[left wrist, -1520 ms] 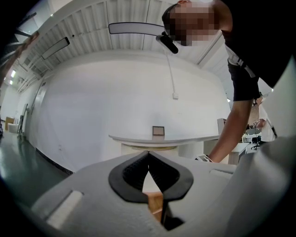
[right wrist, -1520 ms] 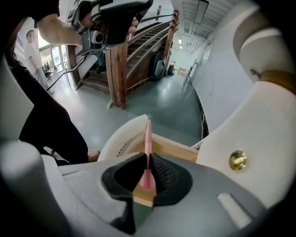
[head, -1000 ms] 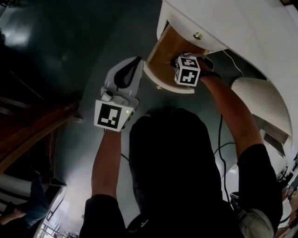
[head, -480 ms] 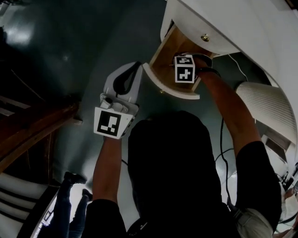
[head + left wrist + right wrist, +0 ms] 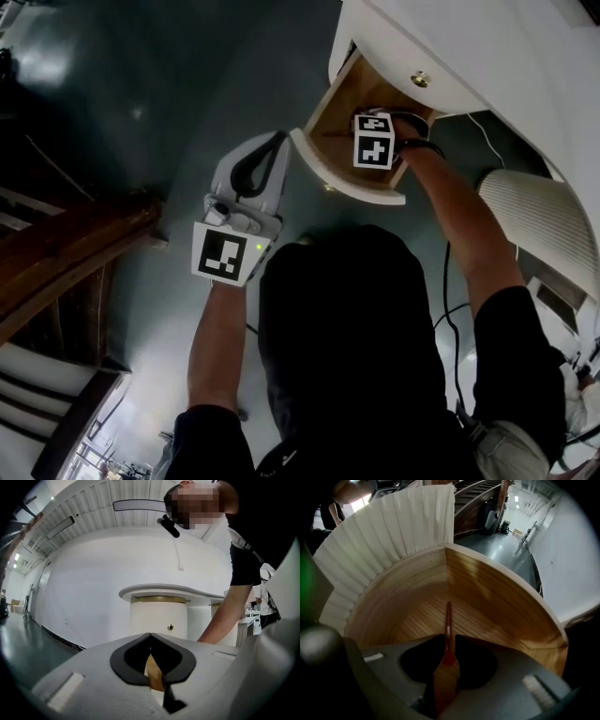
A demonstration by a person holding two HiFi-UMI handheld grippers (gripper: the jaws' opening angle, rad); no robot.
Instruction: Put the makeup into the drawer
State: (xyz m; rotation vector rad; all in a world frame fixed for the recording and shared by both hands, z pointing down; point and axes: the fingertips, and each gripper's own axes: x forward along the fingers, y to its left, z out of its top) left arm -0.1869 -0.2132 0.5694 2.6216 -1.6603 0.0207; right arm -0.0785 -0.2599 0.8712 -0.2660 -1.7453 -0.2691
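Looking down in the head view: right gripper [image 5: 374, 131] is inside the open drawer [image 5: 345, 174] of a white vanity [image 5: 487, 56], marker cube on top, person's hand behind it. The makeup is not visible here, hidden under the cube. Left gripper [image 5: 275, 145] hangs outside, just beside the drawer's curved white front; contact can't be made out. Brass knob [image 5: 421, 80] sits on the vanity above the drawer

Left gripper view: jaws pressed together at the tips with nothing between them, only a sliver of tan wood showing through the gap below. Vanity ahead, person's arm reaching toward it at right

Right gripper view: jaws clenched on the makeup, a slim red pencil [image 5: 448, 620], pinched near its rear end, the rest poking forward over the drawer's wooden floor [image 5: 417, 616]. Curved wooden wall [image 5: 501, 606] beyond. Tip is low over the floor; touching or not, can't tell

Handling, as a judgement: light, thin, stiff, with a smooth barrel, so it will likely swivel in an end pinch and roll once freed; the tip is probably brittle. Better hold is mid-barrel, jaws across the length. Placement looks nearly done: the pencil is in the drawer but not yet let go. Next move calls for opening the jaws low so it doesn't bounce
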